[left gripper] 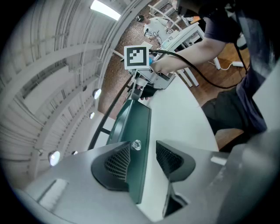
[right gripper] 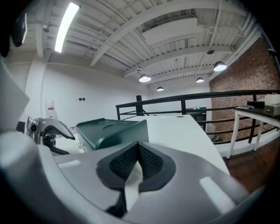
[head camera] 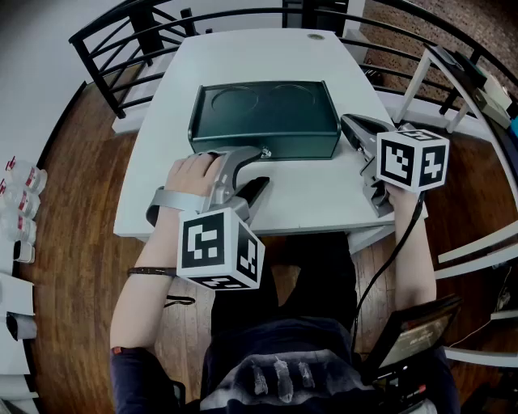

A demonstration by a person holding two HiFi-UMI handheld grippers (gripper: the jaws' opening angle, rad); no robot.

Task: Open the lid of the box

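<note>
Left tool (left gripper: pixel 143 151), jaws apart, levels at box (head camera: pixel 267 117) front; right tool (right gripper: pixel 138 151) lies closed beside it.

head view looks steeply down on the table (head camera: pixel 303 192); gripper views sit low, facing each other along the box (left gripper: pixel 136 127).

Head view: even, rather dim indoor light, muted colours. White tabletop (head camera: pixel 316 194) is the brightest patch, w/ only soft shadows on it. All 3 views: strong fisheye bend, dark corners. Left gripper view: ceiling strip light (left gripper: pixel 105 9) glares at top; jaws soft, out of focus. Right gripper view: tube light (right gripper: pixel 66 26) & round lamps (right gripper: pixel 145 78) blown out; jaws blurry up close.
</note>
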